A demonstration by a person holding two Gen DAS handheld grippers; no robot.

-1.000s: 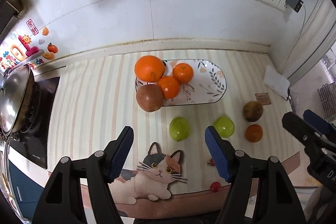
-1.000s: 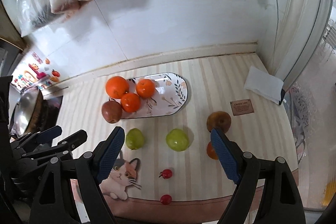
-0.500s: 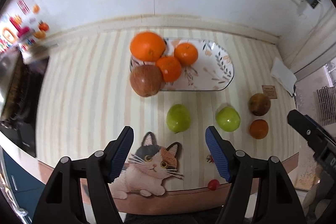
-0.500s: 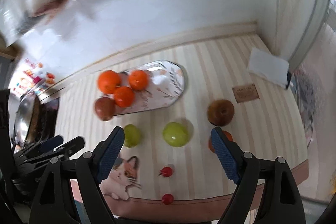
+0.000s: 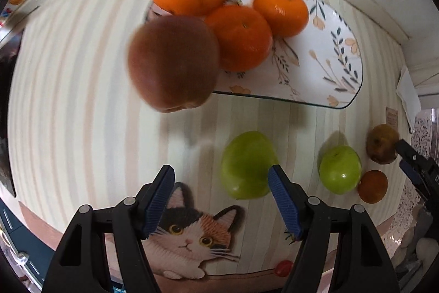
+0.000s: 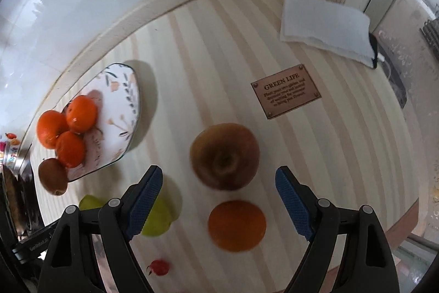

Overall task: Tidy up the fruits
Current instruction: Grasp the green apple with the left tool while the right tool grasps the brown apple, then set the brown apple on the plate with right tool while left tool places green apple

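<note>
A floral plate (image 5: 329, 65) holds three oranges (image 5: 238, 37), with a brown apple (image 5: 172, 65) at its left edge. My left gripper (image 5: 221, 199) is open and empty, just above the counter, with a green apple (image 5: 247, 164) in front of its right finger. A second green apple (image 5: 340, 169) lies to the right. My right gripper (image 6: 218, 197) is open and empty over an orange (image 6: 237, 224), with a brown apple (image 6: 225, 155) just beyond it. The plate (image 6: 120, 106) sits far left in the right wrist view.
A cat picture (image 5: 189, 232) marks the striped mat near the front edge. Small red fruits (image 6: 159, 267) lie by that edge. A white cloth (image 6: 323, 24) and a brown label (image 6: 285, 95) lie at the right. The wall runs behind the plate.
Both grippers have dropped lower and moved forward toward the fruit. The left one now nears the green apple and the right one nears the orange and brown apple. Jaws stay open.
</note>
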